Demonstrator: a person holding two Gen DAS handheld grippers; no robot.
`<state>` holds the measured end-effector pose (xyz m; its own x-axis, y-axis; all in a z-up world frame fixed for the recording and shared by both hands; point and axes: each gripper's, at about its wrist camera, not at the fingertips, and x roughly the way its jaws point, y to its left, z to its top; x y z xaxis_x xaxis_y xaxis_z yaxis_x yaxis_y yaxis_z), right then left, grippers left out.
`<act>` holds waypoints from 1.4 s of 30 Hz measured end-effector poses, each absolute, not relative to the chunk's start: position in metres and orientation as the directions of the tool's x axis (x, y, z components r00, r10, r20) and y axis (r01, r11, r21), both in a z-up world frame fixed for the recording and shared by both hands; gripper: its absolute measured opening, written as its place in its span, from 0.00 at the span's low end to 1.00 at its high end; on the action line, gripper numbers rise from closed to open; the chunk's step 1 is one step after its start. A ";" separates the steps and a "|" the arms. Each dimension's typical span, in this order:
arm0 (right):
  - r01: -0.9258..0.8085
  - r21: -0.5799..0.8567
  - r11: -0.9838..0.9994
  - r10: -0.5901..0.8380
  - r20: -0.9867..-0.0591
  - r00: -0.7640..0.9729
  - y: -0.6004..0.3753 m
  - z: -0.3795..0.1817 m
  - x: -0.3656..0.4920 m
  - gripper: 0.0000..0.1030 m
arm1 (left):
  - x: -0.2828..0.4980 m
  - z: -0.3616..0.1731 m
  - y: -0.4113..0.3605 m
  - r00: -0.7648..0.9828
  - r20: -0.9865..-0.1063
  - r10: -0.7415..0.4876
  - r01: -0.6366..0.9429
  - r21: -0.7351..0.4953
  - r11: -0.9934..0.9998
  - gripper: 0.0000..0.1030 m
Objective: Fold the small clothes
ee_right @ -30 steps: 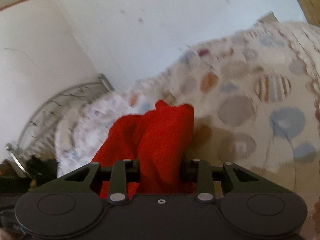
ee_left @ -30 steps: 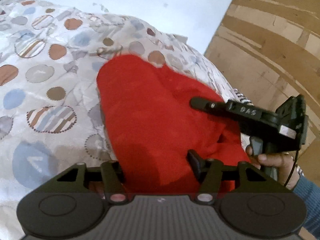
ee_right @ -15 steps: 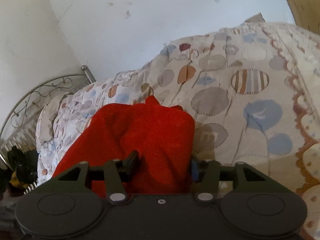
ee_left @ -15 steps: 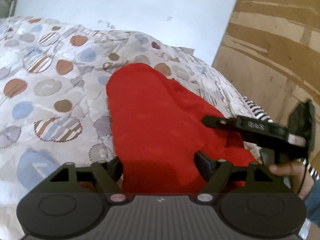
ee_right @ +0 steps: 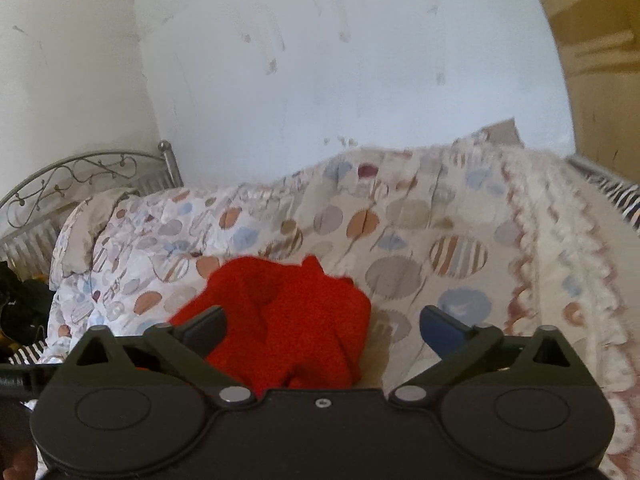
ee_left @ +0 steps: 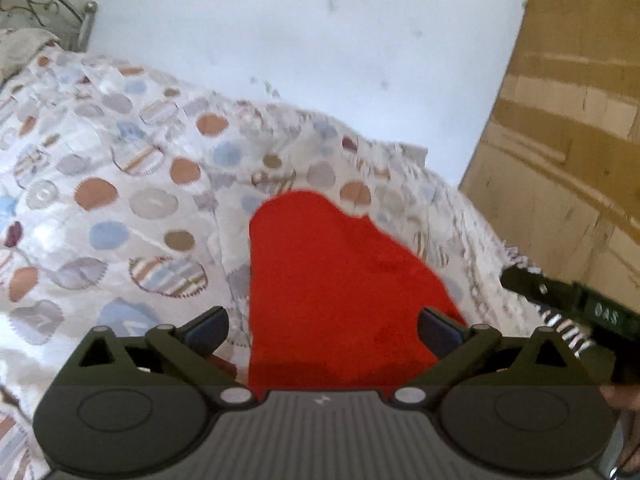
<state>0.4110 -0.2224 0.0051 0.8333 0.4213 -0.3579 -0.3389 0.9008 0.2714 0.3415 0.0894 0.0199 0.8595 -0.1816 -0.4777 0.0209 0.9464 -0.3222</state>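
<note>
A small red fleece garment lies folded on the bedspread. In the left wrist view it fills the space ahead of my left gripper, which is open, its fingers spread wide to either side of the cloth. In the right wrist view the garment lies bunched ahead of my right gripper, also open, with the cloth nearer its left finger. The right gripper's finger shows at the right edge of the left wrist view, off the garment.
The bedspread is white with brown, blue and striped circles. A white wall stands behind the bed. A metal headboard and a pillow are at the far left. A wooden wardrobe stands to the right.
Both grippers have opened and let go of the red garment, which now lies on the bed. Both have drawn back, and the right gripper has moved off the cloth to the right.
</note>
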 end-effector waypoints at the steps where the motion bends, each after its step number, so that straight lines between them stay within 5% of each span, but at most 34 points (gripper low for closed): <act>1: -0.334 0.268 0.903 0.415 -0.348 0.841 -0.223 0.011 0.403 0.99 | 0.336 0.025 0.090 0.867 -0.466 -0.177 0.018 -0.324 0.946 0.99; 21: -0.367 0.135 0.920 0.386 -0.171 0.906 -0.220 0.073 0.224 1.00 | 0.185 0.082 0.072 0.947 -0.311 -0.077 0.017 -0.192 0.981 1.00; 42: -0.241 0.011 0.970 0.241 -0.137 0.961 -0.216 0.043 0.086 1.00 | 0.080 0.051 0.072 0.941 -0.338 -0.020 -0.037 -0.161 0.986 1.00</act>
<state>0.0856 -0.2164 0.0430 0.9608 0.2406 -0.1375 -0.2415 0.9704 0.0107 0.0804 0.0719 0.0507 0.9409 -0.0203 -0.3382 -0.0368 0.9862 -0.1615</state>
